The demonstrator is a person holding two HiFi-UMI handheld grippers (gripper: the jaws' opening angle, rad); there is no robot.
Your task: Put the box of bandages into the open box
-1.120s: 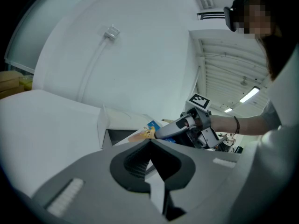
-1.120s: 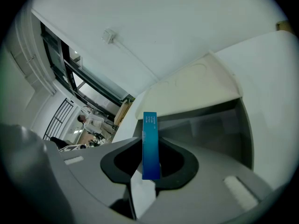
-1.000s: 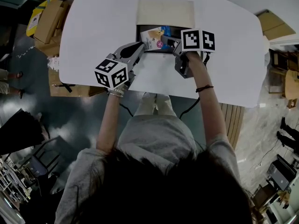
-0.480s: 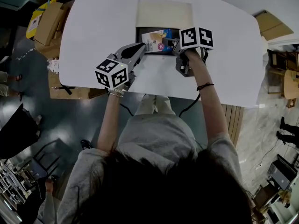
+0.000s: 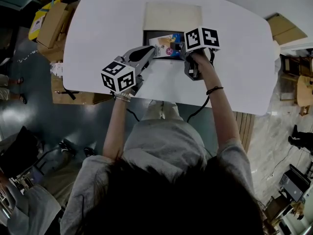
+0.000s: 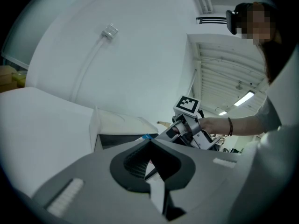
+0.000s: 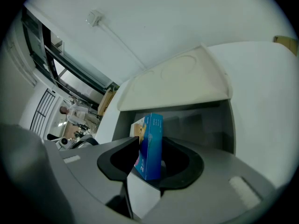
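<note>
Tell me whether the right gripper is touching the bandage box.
Cannot tell. In the right gripper view the bandage box stands between the opening jaws of the right gripper: gap on one side, the other side unclear.

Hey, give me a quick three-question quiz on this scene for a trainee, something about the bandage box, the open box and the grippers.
1. True or false: the lid of the open box is folded back, leaving the inside in view.
2. What stands between the jaws of the right gripper? A the bandage box; B a cable; C nothing.
3. Fill in: the open box sits on a ___ table.
Key: 1 true. 2 A; those jaws are opening, with the bandage box between them. 3 white.
</note>
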